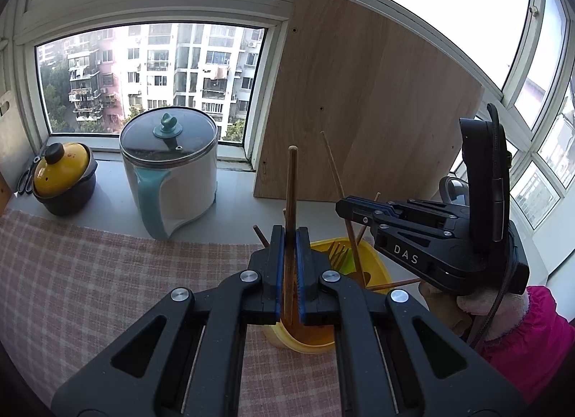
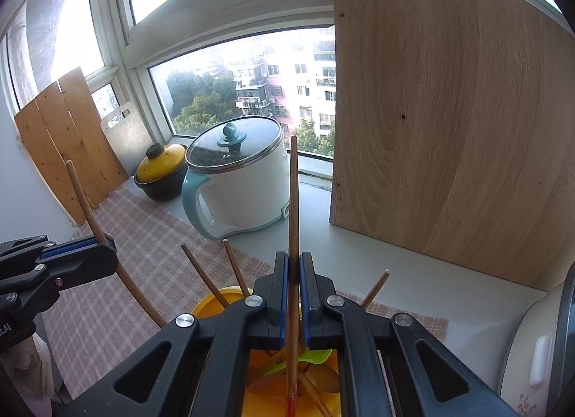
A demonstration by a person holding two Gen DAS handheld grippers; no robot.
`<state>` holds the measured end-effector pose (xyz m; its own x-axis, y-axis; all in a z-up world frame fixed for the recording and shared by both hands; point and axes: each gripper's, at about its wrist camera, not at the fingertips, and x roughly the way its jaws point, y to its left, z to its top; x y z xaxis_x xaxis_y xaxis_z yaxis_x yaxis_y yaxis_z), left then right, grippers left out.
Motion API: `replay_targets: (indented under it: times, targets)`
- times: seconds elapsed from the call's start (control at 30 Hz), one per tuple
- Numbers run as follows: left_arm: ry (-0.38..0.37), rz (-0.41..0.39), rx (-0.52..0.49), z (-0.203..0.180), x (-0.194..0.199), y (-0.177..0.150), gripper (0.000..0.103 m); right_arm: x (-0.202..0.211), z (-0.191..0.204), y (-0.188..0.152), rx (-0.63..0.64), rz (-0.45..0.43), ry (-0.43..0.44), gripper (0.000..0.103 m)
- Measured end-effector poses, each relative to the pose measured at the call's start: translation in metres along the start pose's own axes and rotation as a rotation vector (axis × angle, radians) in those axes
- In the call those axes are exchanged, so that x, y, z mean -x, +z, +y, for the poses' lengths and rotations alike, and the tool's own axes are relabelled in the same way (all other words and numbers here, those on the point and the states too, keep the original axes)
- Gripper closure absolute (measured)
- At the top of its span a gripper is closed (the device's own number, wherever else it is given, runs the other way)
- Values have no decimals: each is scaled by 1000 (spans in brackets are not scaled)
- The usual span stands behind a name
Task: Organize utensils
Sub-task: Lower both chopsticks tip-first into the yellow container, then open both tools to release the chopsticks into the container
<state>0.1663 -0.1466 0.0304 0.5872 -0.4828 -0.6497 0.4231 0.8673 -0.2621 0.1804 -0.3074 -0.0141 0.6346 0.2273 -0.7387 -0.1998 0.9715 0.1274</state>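
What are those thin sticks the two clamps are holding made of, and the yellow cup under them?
The chopstick in the left gripper and the chopstick in the right gripper look like wood or bamboo: matte brown, with faint lengthwise grain. The yellow cup looks like plastic: even bright colour, smooth, slightly glossy rim.

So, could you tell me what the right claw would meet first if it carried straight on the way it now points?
Most likely the yellow utensil holder directly beneath it. The right claw, shut on a chopstick, angles down over the holder's opening, so the green spoon and other chopsticks inside come first, though depth is unclear.
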Motion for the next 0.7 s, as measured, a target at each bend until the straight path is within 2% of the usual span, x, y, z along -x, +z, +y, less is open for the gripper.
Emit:
replay_targets:
  times: [0.63,0.7]
  targets:
    - [-8,31,17,-2,2,-15,100,10,4,-14,-9,36,12,99]
    - [-8,33,18,-2,3,-16,100,13,5,-16,-8,37,7,93]
